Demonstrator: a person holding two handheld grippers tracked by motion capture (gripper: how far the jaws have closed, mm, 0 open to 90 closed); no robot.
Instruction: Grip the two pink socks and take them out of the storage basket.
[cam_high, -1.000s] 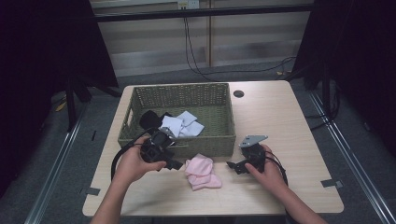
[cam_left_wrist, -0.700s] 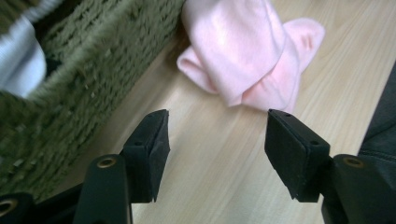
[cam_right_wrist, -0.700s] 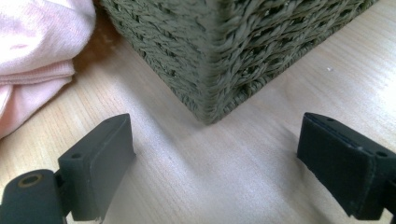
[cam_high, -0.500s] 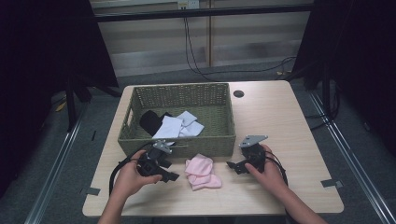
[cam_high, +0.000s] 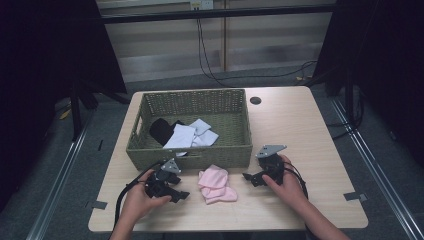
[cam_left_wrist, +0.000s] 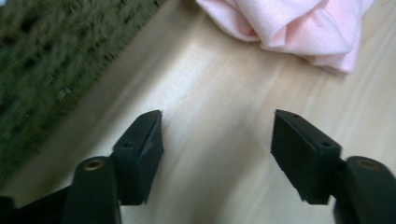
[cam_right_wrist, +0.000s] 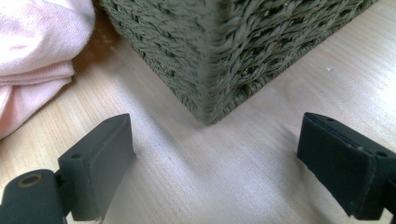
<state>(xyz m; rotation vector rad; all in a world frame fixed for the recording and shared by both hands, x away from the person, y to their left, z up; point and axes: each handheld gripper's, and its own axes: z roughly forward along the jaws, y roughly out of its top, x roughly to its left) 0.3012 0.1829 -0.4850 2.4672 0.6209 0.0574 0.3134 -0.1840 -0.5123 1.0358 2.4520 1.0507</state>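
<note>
Jaws apart on both grippers; crumpled soft pink cloth (cam_high: 216, 184); coarse woven basket (cam_high: 190, 155)

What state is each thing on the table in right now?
Left hand-held gripper: open, holds nothing.
Right hand-held gripper: open, holds nothing.
Pink cloth: folded, on the table in front of the basket.
Wicker basket: upright, holds white cloths and a black cloth.

One rectangular olive-green woven wicker basket (cam_high: 190, 150) on light wooden table (cam_high: 320, 130). Inside basket: one black cloth (cam_high: 161, 131), two white folded cloths (cam_high: 181, 136) (cam_high: 204, 134). In front of basket: one pink folded cloth pile (cam_high: 216, 184). Two black two-jaw grippers, left gripper (cam_high: 172, 192) and right gripper (cam_high: 252, 178), either side of pink pile. One dark round hole (cam_high: 255, 100) in tabletop right of basket.
</note>
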